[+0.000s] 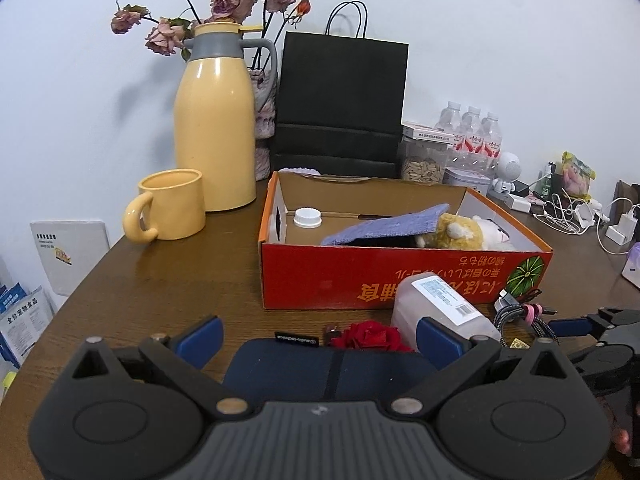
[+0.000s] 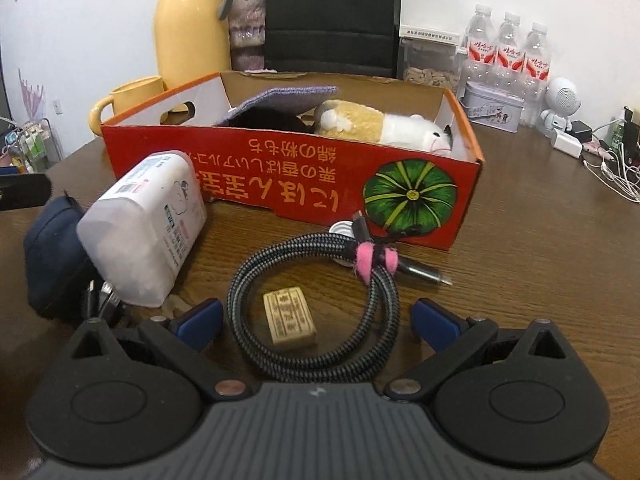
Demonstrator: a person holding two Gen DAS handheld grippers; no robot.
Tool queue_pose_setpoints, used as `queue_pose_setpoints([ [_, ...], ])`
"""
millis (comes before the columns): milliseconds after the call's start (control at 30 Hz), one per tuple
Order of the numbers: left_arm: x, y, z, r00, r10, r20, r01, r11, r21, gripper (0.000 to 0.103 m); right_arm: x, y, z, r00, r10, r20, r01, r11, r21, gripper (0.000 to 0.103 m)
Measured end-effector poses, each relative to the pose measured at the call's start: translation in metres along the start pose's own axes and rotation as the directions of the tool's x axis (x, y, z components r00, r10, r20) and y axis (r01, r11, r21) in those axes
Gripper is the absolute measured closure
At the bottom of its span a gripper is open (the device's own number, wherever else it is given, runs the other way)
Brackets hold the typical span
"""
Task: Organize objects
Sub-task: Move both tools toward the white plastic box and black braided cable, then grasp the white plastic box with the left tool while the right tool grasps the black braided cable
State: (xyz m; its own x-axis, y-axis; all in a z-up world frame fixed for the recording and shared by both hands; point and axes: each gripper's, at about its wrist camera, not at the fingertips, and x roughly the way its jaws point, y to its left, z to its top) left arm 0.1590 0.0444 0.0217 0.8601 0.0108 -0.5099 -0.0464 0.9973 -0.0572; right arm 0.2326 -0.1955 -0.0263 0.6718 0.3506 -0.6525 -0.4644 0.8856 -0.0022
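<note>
A red cardboard box (image 1: 360, 276) (image 2: 280, 184) stands open on the brown table; inside lie a purple cloth (image 1: 392, 226), a plush toy (image 1: 468, 234) (image 2: 380, 124) and a white cap (image 1: 307, 217). My left gripper (image 1: 318, 336) is open over a navy pouch (image 1: 320, 372) (image 2: 52, 256); a red rose (image 1: 370, 335) and a white plastic bottle (image 1: 440, 308) (image 2: 148, 224) lie just beyond. My right gripper (image 2: 316, 318) is open around a coiled braided cable (image 2: 320, 304) with a pink tie and a small tan block (image 2: 289, 317).
A yellow jug (image 1: 214, 124), yellow mug (image 1: 170, 206), dried roses and a black paper bag (image 1: 344, 100) stand behind the box. Water bottles (image 2: 508, 56), a tin, a seed jar, a white robot figure (image 2: 560, 104) and chargers with cables crowd the right.
</note>
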Motion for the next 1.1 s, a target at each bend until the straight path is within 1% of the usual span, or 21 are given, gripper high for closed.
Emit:
queue_pose_setpoints([
  [133,0.001,-0.002,0.0,1.0,-0.002,0.001,0.002,1.0,-0.006,0.0,0.001,-0.001,-0.002,1.0,0.005,0.016,-0.006,1.0,0.013,0.0],
  [167,0.001,-0.002,0.0,1.0,-0.002,0.006,0.002,1.0,-0.012,0.0,-0.001,-0.002,-0.002,1.0,0.005,0.025,-0.005,1.0,0.013,0.008],
  [200,0.0,-0.002,0.001,1.0,-0.008,0.01,0.008,1.0,-0.019,0.0,-0.003,-0.002,-0.002,0.999,0.009,0.035,-0.009,1.0,0.013,0.011],
  [300,0.0,-0.006,0.003,1.0,-0.017,0.013,0.018,1.0,-0.024,0.0,-0.008,-0.001,-0.004,0.998,0.013,0.058,-0.013,1.0,0.004,0.012],
  [400,0.003,-0.015,0.005,0.999,-0.039,0.011,0.039,0.999,-0.016,0.0,-0.018,0.001,-0.006,0.994,0.012,0.111,-0.012,1.0,-0.003,0.012],
  [633,0.015,-0.046,0.012,0.994,-0.104,-0.02,0.104,0.995,0.001,0.0,-0.035,-0.004,-0.011,0.981,-0.033,0.191,0.029,0.999,0.023,0.012],
  [800,0.027,-0.068,0.017,0.993,-0.11,-0.048,0.11,0.994,0.004,0.001,-0.043,-0.014,-0.013,0.971,-0.066,0.229,0.054,0.997,0.058,0.012],
  [900,0.035,-0.081,0.018,0.994,-0.088,-0.065,0.089,0.996,0.012,0.007,-0.046,-0.019,-0.016,0.968,-0.083,0.237,0.067,0.995,0.072,0.012],
  [1000,0.043,-0.09,0.018,0.993,-0.062,-0.097,0.063,0.998,0.016,0.018,-0.046,-0.025,-0.017,0.968,-0.09,0.236,0.072,0.994,0.084,0.012],
  [1067,0.048,-0.092,0.017,0.991,-0.059,-0.118,0.06,0.998,0.003,0.029,-0.046,-0.027,-0.017,0.967,-0.09,0.238,0.07,0.993,0.092,0.012],
  [1100,0.049,-0.093,0.016,0.991,-0.055,-0.123,0.056,0.998,0.002,0.031,-0.046,-0.028,-0.018,0.968,-0.088,0.237,0.067,0.993,0.095,0.012],
])
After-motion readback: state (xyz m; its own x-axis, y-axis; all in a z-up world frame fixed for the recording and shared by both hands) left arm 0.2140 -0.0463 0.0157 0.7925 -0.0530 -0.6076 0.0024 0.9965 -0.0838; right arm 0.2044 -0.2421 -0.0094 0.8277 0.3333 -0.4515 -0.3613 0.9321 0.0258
